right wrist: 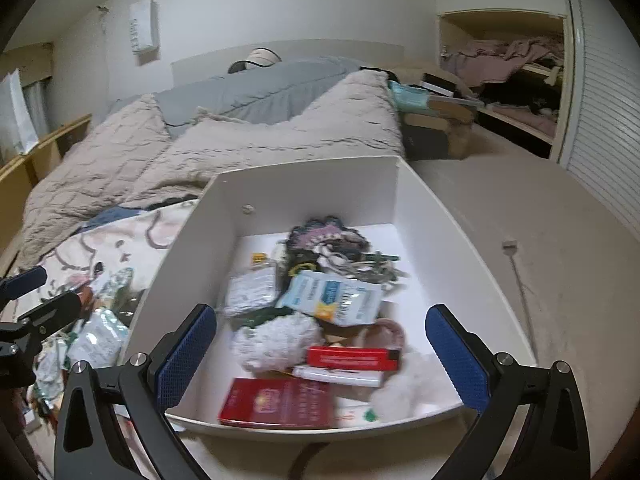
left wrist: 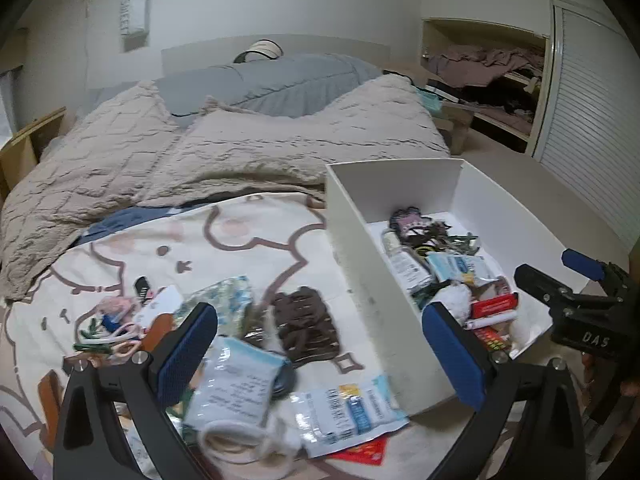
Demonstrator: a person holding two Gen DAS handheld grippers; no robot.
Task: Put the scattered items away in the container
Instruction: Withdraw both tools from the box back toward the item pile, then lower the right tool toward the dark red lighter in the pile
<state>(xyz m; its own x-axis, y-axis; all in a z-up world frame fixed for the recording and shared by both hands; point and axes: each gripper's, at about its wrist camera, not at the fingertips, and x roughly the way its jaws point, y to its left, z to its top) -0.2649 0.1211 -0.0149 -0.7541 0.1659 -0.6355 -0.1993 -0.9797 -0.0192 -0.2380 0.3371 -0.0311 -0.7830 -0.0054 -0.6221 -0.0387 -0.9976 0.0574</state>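
**White box half full, more to pick up**

White box (right wrist: 460, 216) sits on the bed, already holding packets. The right gripper (right wrist: 320, 360) hangs over it, jaws wide, holding nothing. The left gripper (left wrist: 320, 356), also wide and holding nothing, hovers above the scattered packets (left wrist: 240, 380), probably ready to grab one.

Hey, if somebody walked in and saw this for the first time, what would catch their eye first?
Probably the white box on the bed's edge, already part full, with a red carton near its front wall. Next, the litter left of it on the cartoon blanket: a brown pouch and plastic packets. Both the left gripper and the right gripper are open and empty, the right one over the box.
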